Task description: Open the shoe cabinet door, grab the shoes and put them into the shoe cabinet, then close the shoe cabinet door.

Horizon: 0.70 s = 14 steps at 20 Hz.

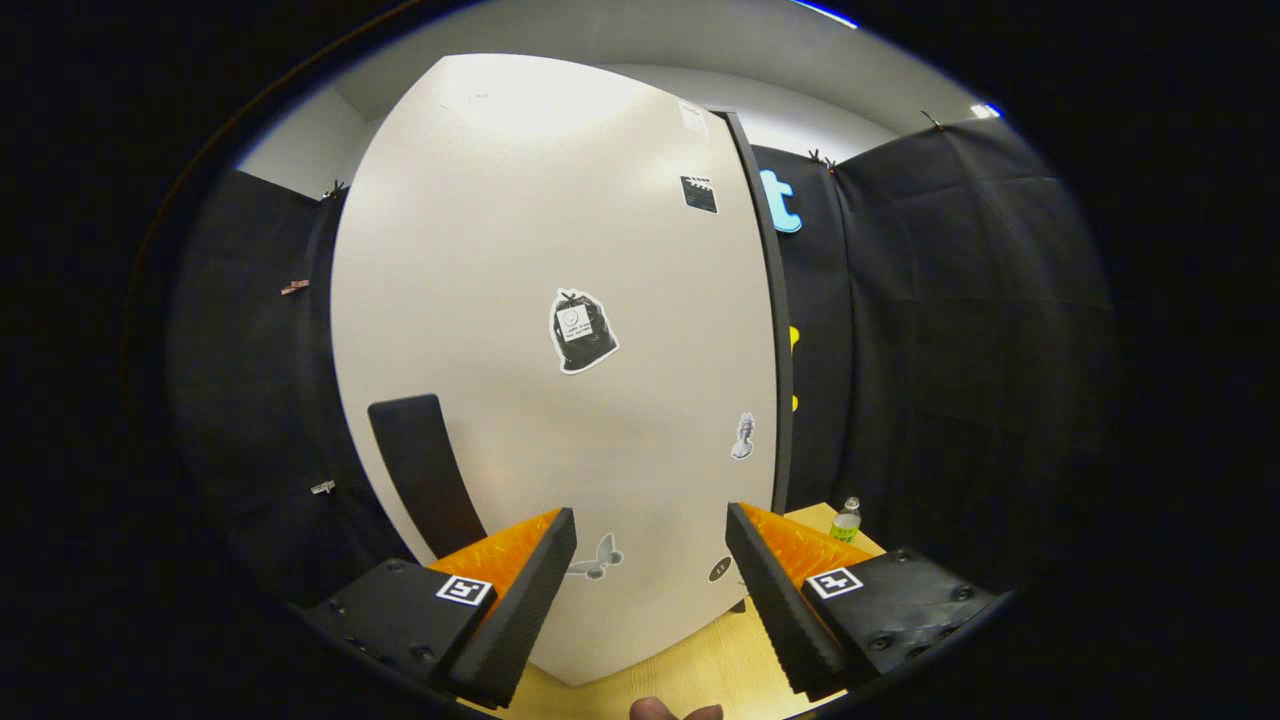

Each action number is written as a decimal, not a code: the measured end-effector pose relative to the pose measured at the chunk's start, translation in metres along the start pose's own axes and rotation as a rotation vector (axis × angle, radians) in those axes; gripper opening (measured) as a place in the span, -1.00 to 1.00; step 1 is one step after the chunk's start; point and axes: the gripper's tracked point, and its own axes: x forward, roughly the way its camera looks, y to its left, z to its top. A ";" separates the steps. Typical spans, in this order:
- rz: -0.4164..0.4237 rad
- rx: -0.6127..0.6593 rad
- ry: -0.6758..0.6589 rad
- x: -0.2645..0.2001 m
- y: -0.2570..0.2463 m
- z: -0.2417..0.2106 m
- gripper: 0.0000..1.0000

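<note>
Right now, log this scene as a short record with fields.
cabinet door: white, closed, facing the gripper, several stickers on it
handle: dark strip on the door, just beyond the left finger
gripper: open, fingers spread, holding nothing, close to the door
bottle: small, standing on the wooden surface beyond the right finger
shoes: not visible
task stage: door not yet opened
</note>
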 end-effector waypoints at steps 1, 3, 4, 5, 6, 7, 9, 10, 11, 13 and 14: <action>0.002 -0.001 -0.004 -0.002 0.002 0.000 0.96; -0.003 -0.011 -0.015 -0.004 0.002 0.005 0.96; -0.009 -0.020 -0.018 -0.003 0.000 0.007 0.95; -0.014 -0.027 -0.023 -0.004 -0.002 0.008 0.95; -0.018 -0.032 -0.027 -0.004 -0.004 0.008 0.95; -0.023 -0.033 -0.030 -0.003 -0.006 0.008 0.95; -0.031 -0.027 -0.033 -0.003 -0.008 0.009 0.95; -0.033 -0.025 -0.033 -0.003 -0.009 0.009 0.95; -0.038 -0.027 -0.033 -0.003 -0.011 0.009 0.95; -0.047 -0.034 -0.035 -0.003 -0.014 0.010 0.95; -0.051 -0.036 -0.034 -0.003 -0.016 0.009 0.95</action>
